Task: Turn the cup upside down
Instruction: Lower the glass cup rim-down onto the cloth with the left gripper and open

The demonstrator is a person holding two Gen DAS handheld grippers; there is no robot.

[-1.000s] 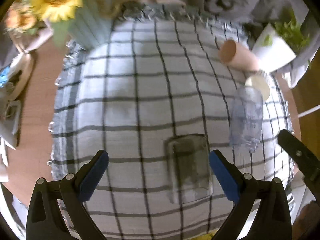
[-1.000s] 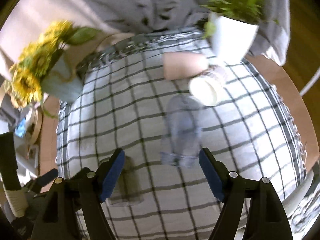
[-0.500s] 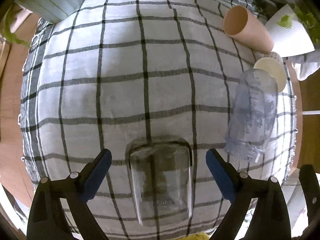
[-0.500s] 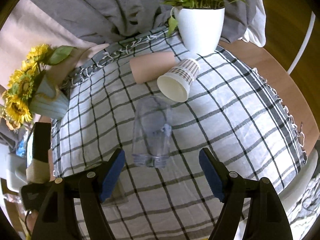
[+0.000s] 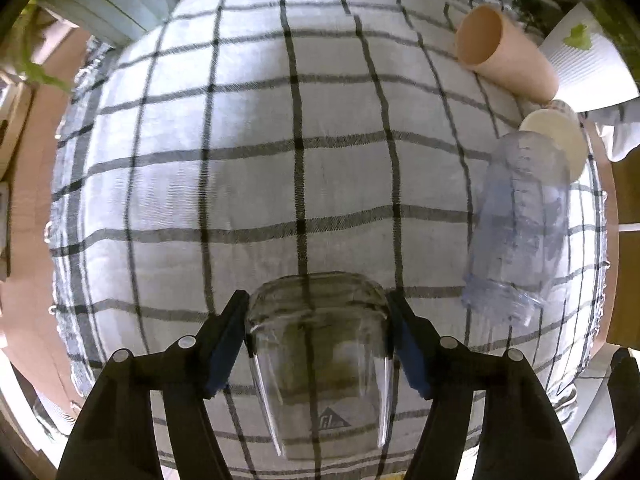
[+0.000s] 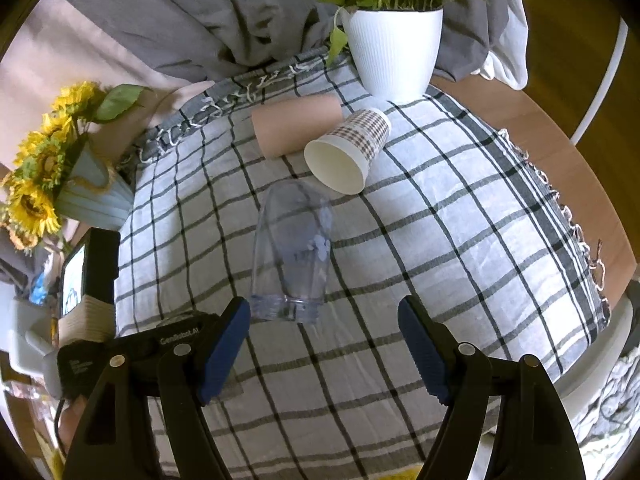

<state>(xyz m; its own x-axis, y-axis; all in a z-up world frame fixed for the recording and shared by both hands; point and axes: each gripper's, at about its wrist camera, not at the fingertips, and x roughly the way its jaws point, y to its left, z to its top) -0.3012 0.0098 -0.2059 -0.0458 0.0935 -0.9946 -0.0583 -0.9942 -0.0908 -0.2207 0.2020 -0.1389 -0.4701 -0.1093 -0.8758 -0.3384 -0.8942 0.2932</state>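
A clear glass cup [image 5: 320,356] lies on its side on the checked cloth [image 5: 256,168]. My left gripper [image 5: 318,316] is shut on the glass, its blue pads pressed against both sides. A bluish clear plastic cup [image 6: 294,248] lies on its side at mid-table; it also shows in the left wrist view [image 5: 520,224]. My right gripper [image 6: 324,320] is open and empty, just in front of the plastic cup's base. The left gripper's body [image 6: 132,352] shows at the lower left of the right wrist view.
A pink cup [image 6: 296,124] and a plaid paper cup [image 6: 348,152] lie on their sides at the back. A white plant pot [image 6: 394,52] stands behind them. A sunflower vase [image 6: 88,196] stands at the left edge. The wooden table rim [image 6: 560,152] shows at right.
My left gripper has moved forward around the glass cup and closed on it. My right gripper has drawn back and tilted up a little, still open.
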